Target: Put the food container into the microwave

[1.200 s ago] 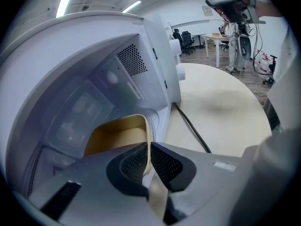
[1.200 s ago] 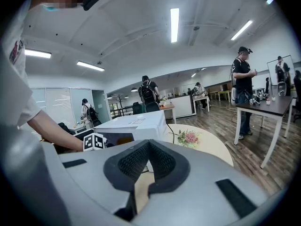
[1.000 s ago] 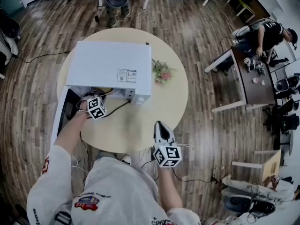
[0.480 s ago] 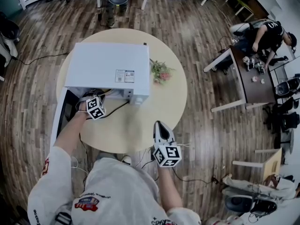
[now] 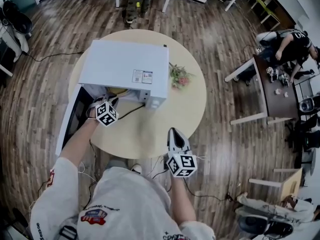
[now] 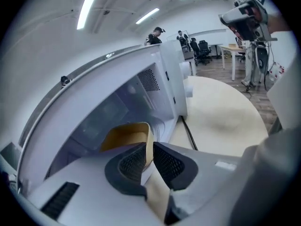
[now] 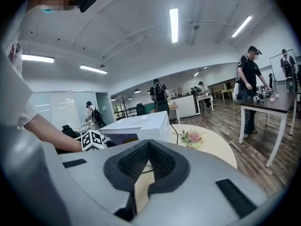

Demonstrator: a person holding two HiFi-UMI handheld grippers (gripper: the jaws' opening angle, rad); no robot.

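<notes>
1. The door (image 5: 67, 119) of the white microwave (image 5: 125, 66) is hanging open at the far left, over the edge of the round counter (image 5: 192, 111).
2. The left hand-held gripper (image 5: 107, 100) is reaching into the microwave's mouth. In the left gripper view its 2 jaws are clamping on the rim of the tan food container (image 6: 123, 136), 1 jaw inside the wall and 1 outside.
3. The food container is sitting inside the microwave's cavity, near the front opening. In the head view only a yellow sliver of it (image 5: 118, 90) is showing under the top panel. Whether it is resting on the cavity floor cannot be told.
4. A black cord (image 5: 131, 112) is running across the counter from the microwave's front corner.
5. A small bunch of flowers (image 5: 180, 77) is lying on the counter just right of the microwave.
6. The right hand-held gripper (image 5: 174, 136) is hovering over the counter's near edge, well apart from the microwave. Its jaws are pressing together with nothing between them.
7. At the far right, a person (image 5: 290, 36) is leaning over a dark table (image 5: 272, 96).
</notes>
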